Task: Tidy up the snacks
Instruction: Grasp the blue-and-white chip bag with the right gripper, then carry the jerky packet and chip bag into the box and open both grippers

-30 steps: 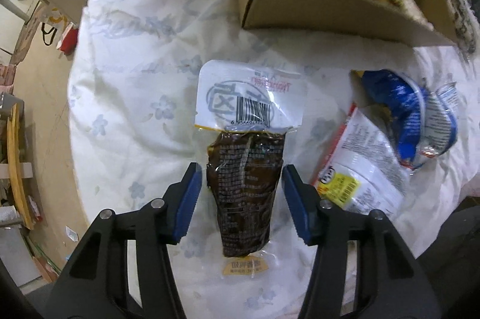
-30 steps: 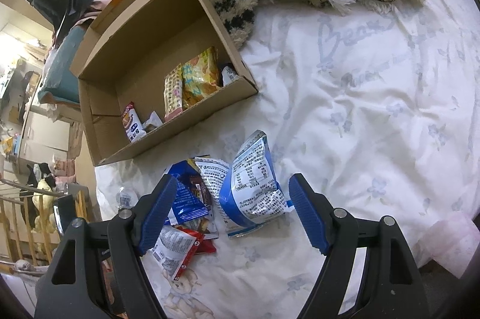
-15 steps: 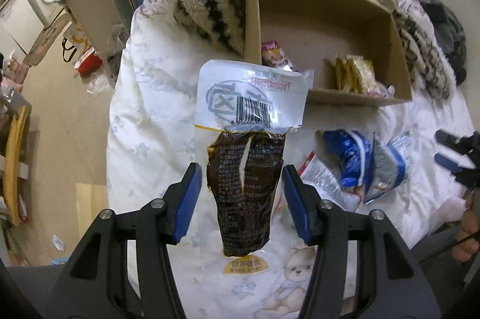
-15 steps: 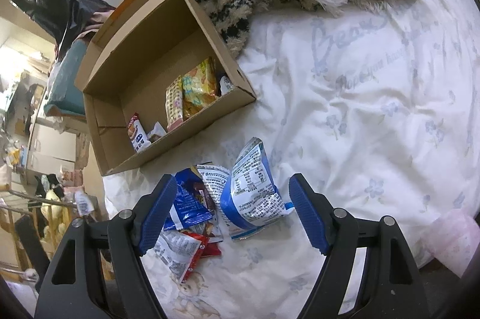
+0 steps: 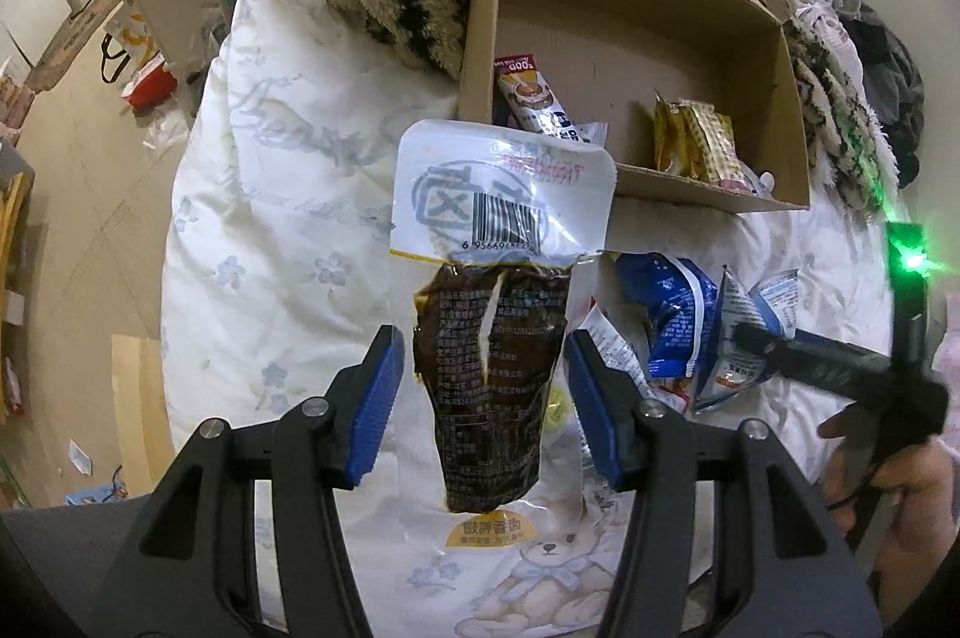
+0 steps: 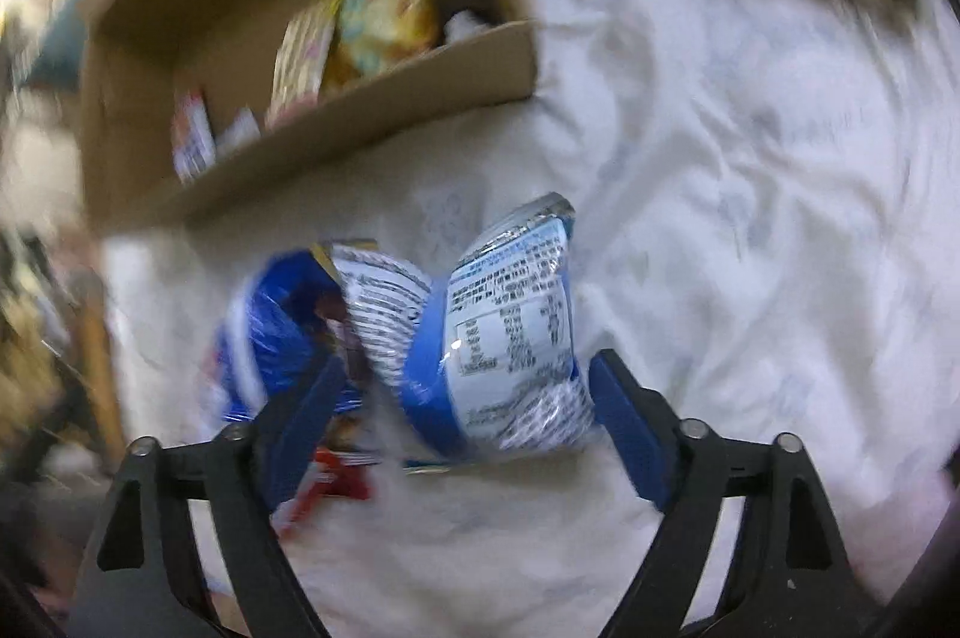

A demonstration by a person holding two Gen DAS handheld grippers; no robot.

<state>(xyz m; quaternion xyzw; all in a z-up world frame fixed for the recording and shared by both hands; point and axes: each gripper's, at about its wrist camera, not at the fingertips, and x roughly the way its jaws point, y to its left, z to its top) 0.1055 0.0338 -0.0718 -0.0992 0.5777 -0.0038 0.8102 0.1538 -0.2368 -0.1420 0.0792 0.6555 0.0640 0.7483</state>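
A: Left gripper (image 5: 477,398) is closed partway on the vacuum-sealed brown snack pouch (image 5: 492,380), which hangs lifted off the bedsheet (image 5: 288,230). The blue pads sit on the clear film margins either side of the dark contents. The cardboard box (image 5: 774,110) lies ahead of the fingertips and a little to their right.

B: Handling?

A: Looks light, with slick, floppy film. The white barcode header flops out beyond the tips. I'd keep the hold low on the firm brown mass, not on the loose film.

B: Right gripper (image 6: 462,422)?

A: Jaws wide, having just been opening, and pressing on nothing. The blue-and-white snack bag (image 6: 510,338) stands between them on the sheet, with a darker blue bag (image 6: 270,332) at the left finger. The view is blurred, so I cannot tell whether anything touches.

B: Grip advice?

A: It's puffy, crinkly, probably air-filled and crushable. Take it across the middle, gently; the foil may slide.
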